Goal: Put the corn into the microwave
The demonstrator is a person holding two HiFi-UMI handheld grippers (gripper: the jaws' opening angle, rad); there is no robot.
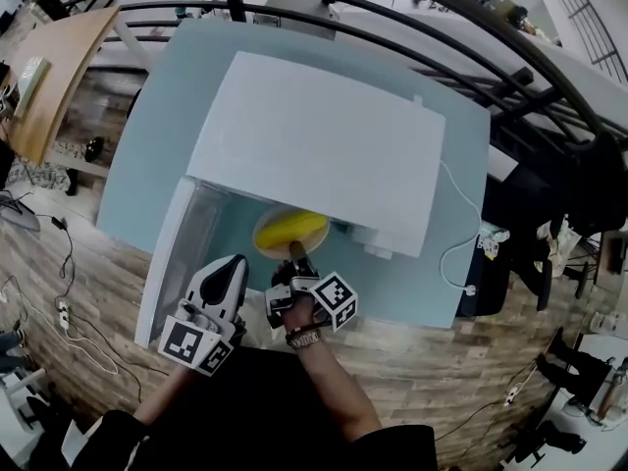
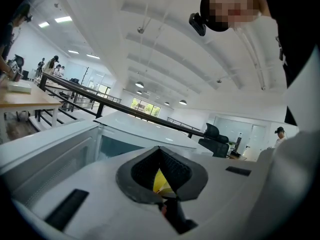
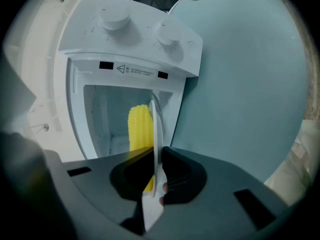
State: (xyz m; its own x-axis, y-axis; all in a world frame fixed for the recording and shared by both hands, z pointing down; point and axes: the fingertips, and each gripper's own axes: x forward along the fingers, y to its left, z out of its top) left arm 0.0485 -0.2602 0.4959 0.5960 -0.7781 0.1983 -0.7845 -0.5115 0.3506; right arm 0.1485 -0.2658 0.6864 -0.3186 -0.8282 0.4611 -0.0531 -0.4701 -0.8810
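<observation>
Right tongs (image 3: pixel 156 159) are clamped tight on the rim of the white plate (image 3: pixel 158 129), corn (image 3: pixel 140 126) lying on it, right at the open microwave's (image 1: pixel 324 145) mouth on the blue desk (image 1: pixel 157 155). Left tongs (image 2: pixel 160 151) are closed and empty, just beside the swung-open door (image 1: pixel 172 253).

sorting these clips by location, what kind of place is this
Probably a big open-plan office or lab hall, not a home kitchen: a black railing runs behind the microwave, office chairs and a wooden desk stand nearby, and ceiling lights sit high overhead.
</observation>
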